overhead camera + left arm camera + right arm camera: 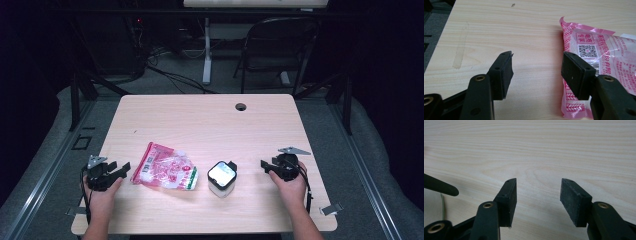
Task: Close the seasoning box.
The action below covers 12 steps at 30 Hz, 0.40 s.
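Pink-printed plastic packet (165,173) lay flat just beside the left gripper (121,169), its jaws wide and empty, right gripper (265,165) likewise gaping, near the lidded container (222,178).

A pink-printed plastic packet (165,173) lies flat beside a small black-lidded clear container (222,178), apart.

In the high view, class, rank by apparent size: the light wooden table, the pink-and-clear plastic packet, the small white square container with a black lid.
1. Light wooden table
2. Pink-and-clear plastic packet
3. Small white square container
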Available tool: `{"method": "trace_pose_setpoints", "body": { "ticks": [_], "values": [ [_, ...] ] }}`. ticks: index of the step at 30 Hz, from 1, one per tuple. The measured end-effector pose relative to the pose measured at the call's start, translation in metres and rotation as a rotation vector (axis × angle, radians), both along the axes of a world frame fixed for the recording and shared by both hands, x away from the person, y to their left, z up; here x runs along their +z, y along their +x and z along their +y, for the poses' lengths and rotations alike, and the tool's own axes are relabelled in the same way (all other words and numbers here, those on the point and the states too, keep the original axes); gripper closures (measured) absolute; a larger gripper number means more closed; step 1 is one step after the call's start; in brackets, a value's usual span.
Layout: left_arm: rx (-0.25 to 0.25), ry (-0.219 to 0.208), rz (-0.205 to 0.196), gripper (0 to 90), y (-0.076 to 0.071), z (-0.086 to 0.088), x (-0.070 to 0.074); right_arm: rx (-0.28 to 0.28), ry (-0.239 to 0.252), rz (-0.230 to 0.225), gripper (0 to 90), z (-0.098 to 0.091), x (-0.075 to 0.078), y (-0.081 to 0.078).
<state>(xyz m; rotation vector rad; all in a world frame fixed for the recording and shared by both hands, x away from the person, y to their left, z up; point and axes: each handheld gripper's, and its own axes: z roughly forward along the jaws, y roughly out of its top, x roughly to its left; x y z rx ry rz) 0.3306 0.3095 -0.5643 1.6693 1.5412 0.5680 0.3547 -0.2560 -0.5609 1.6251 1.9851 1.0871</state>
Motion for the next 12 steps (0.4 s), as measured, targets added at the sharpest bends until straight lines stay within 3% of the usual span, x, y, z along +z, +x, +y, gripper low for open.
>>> {"method": "trace_pose_setpoints", "body": {
  "ticks": [6, 12],
  "values": [
    [-0.001, 0.004, 0.016, 42.3, 0.0005, -0.0004, 0.0002, 0.002, 0.000, 0.006, 45.9, 0.0001, 0.0000, 0.0004],
    [0.007, -0.019, 0.003, 42.1, 0.0007, 0.0009, 0.0002, 0.007, -0.001, 0.002, 44.5, 0.0021, 0.0014, 0.0000]
  ]
}}
